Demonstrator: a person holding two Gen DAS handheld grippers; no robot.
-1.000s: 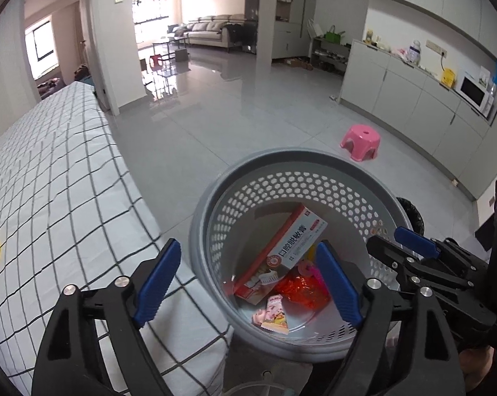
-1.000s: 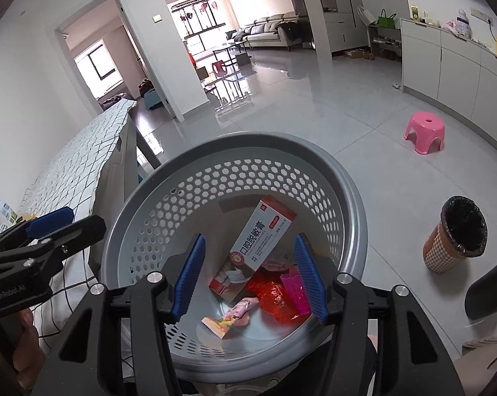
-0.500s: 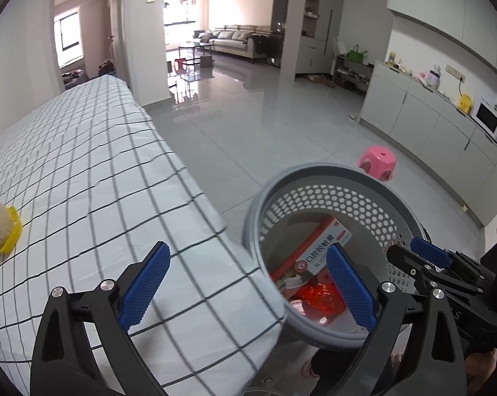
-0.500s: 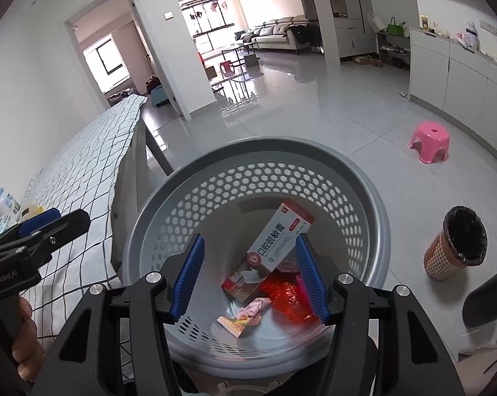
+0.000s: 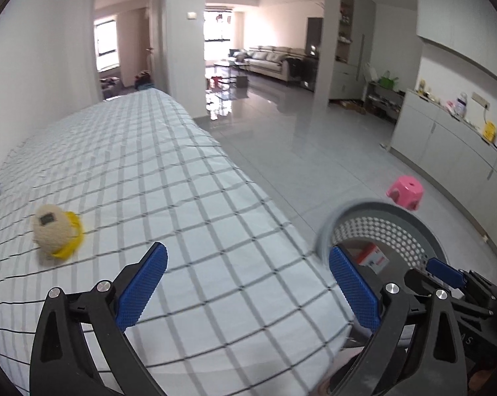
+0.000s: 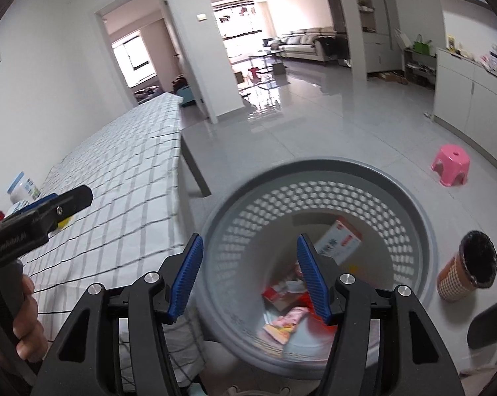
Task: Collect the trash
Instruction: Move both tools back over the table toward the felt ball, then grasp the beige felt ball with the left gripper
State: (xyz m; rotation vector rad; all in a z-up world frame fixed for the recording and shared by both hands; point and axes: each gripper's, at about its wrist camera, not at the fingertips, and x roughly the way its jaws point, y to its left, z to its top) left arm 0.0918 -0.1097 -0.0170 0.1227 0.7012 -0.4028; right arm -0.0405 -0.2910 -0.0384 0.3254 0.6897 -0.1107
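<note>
Two grippers hang empty. The left gripper (image 5: 247, 269) — jaws just opened wide, nothing between them — hovers over the checked tablecloth (image 5: 169, 178). The right gripper (image 6: 250, 267) stands half spread above the grey perforated basket (image 6: 410, 198), where a red-and-white box (image 6: 339, 241) and wrappers (image 6: 286, 320) lie. Farther left, a beige and yellow lump (image 5: 55, 231) rests on the cloth.

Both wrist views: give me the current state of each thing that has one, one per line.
Left tool: open, nothing between its pads; jaws have just been opening, over the checked tablecloth.
Right tool: open, empty, above the basket.
Grey basket: upright on the floor, holding a box and wrappers.
Red and white box: leaning inside the basket.
Yellow-rimmed fuzzy item: lying on the cloth, not collected.
Small bin: upright, lined black.
</note>
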